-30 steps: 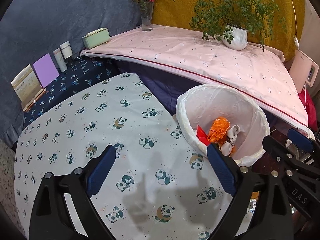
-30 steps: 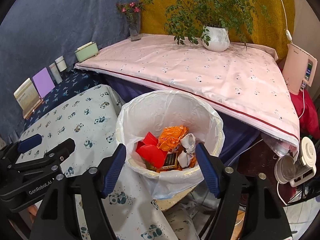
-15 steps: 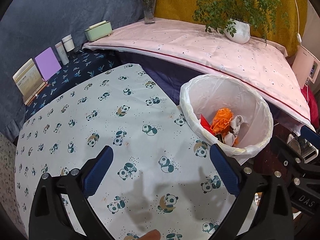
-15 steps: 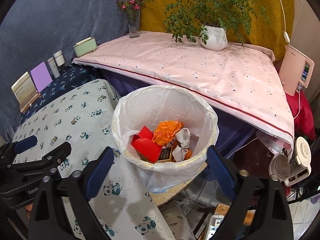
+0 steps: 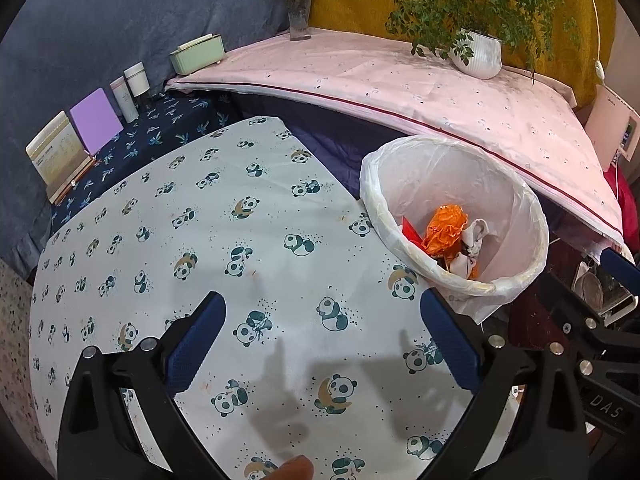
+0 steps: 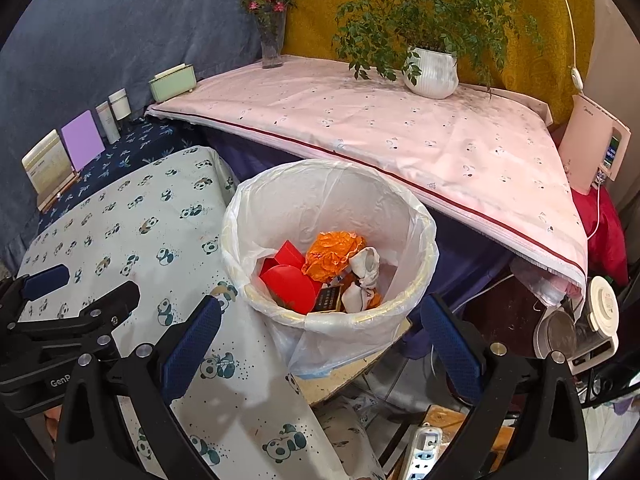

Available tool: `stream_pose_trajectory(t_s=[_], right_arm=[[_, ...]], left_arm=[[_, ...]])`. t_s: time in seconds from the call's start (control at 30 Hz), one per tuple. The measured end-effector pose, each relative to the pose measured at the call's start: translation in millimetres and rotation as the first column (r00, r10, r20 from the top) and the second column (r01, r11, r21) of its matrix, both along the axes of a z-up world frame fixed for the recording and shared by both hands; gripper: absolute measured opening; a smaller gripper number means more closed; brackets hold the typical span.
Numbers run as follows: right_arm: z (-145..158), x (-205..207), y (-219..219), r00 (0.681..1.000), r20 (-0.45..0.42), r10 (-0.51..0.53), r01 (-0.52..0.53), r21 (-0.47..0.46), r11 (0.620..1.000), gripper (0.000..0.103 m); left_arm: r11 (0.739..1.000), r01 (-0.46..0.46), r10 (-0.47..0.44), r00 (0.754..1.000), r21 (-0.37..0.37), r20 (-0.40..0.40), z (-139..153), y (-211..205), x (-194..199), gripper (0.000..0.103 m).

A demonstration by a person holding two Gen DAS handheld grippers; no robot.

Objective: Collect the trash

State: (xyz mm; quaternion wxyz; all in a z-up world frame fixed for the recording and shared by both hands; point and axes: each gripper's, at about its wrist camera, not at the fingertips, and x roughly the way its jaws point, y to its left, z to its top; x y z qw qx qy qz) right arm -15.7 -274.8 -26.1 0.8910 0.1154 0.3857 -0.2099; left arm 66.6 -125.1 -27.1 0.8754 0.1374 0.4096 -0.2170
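Right wrist view: right gripper (image 6: 320,334) jaws, just opened wide, empty above the trash bin (image 6: 332,316); left gripper (image 5: 322,338) jaws spread.

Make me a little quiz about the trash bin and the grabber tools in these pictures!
1. True or false: the right tool is holding trash.
2. What colour is the crumpled wrapper in the bin?
A. blue
B. orange
C. green
3. What animal is printed on the tablecloth under the left tool?

Key:
1. False, both tools are open and empty.
2. B.
3. Pandas.
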Motion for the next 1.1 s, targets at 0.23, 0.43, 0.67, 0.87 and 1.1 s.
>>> stream_pose_trajectory(t_s=[0.23,0.43,0.67,0.87,1.1], right_arm=[[-2,0,2,1.000,-0.008,0.005,-0.005,-0.017,1.000,0.096],[-4,0,4,1.000,-0.012,0.006,-0.006,-0.021,1.000,0.096],[-6,-1,4,1.000,-0.017,0.005,-0.005,-0.022,1.000,0.096],[-9,-3,5,1.000,-0.025,0.006,-0.007,-0.023,1.000,0.096],[-12,-3,5,0.999,-0.037,0.013,-0.014,-0.030,0.999,0.096]], left_arm=[[1.000,-0.024,0.024,1.000,-0.008,-0.005,-2,4,-1,0.094],[1.000,-0.026,0.026,1.000,0.003,0.015,-2,3,-4,0.094],[0.999,-0.035,0.035,0.999,-0.002,0.004,-3,4,-4,0.094],[0.999,-0.036,0.036,0.999,0.001,0.005,-4,4,-4,0.094],[0.999,-0.045,0.045,0.999,0.005,0.014,-5,4,-5,0.094]])
